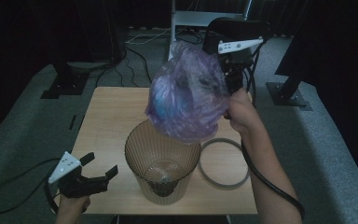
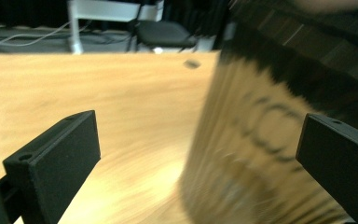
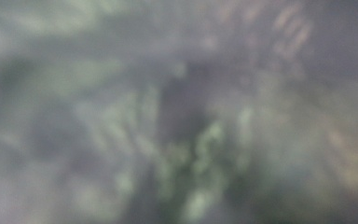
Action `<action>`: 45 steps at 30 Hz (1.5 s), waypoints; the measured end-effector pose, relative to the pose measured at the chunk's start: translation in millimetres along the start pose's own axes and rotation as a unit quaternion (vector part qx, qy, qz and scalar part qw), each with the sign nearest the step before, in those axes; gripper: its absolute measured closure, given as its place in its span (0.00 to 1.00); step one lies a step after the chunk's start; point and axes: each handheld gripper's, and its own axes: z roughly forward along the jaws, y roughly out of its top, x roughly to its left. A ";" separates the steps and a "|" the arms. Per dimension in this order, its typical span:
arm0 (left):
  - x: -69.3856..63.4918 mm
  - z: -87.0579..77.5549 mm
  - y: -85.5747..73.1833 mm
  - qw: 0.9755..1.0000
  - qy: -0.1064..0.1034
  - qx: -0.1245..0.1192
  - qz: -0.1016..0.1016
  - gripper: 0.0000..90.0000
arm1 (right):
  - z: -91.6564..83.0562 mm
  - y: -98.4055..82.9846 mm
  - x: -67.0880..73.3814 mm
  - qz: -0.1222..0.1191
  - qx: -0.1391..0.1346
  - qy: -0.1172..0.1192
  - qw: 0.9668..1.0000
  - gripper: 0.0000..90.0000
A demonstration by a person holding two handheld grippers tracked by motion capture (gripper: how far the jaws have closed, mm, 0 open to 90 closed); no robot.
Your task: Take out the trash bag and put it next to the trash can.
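The right gripper [image 1: 227,81] holds a purple bag [image 1: 189,95] up in the air, above the ribbed bin [image 1: 162,161] on the bench [image 1: 107,121] — its fingers are pinched shut on the plastic. The left gripper [image 1: 101,165], low at the bench's near-left corner, has its fingers spread wide, empty. A grey ring [image 1: 223,163] lies just right of the bin.

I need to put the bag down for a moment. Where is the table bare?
The table's left half is bare, from the bin to the left edge, and so is the far strip behind it. The right side is crowded: the ring lies beside the bin, under the purple bag.
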 end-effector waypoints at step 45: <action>16.6 60.3 -79.9 0.994 0.000 0.106 -0.027 0.00 | 55.4 -172.3 -179.5 0.235 0.107 -0.231 0.938 0.59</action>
